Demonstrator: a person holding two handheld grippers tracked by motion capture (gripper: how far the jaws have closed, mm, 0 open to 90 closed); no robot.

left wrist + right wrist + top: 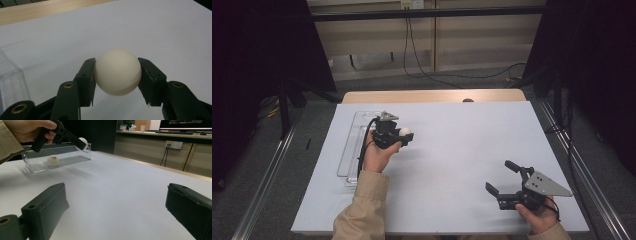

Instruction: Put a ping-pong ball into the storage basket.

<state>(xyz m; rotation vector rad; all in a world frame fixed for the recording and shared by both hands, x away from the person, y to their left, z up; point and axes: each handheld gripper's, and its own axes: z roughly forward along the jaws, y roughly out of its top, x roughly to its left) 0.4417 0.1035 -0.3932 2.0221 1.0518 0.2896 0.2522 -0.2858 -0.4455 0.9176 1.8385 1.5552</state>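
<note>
A cream-white ball (118, 72) sits clamped between the two black jaws of my left gripper (405, 135), held above the white sheet just right of a clear plastic tray (349, 150). The same ball (83, 142) shows at the far gripper's tip in the right gripper view. Inside the tray (35, 167) lies a second white ball (53, 160). My right gripper (501, 178) rests at the near right of the table, jaws wide apart with nothing between them.
A white sheet (452, 150) covers most of the wooden table (432, 96). The tray runs along the sheet's left edge. Metal rails (267, 170) flank the table, and cables (427, 70) lie on the floor behind it.
</note>
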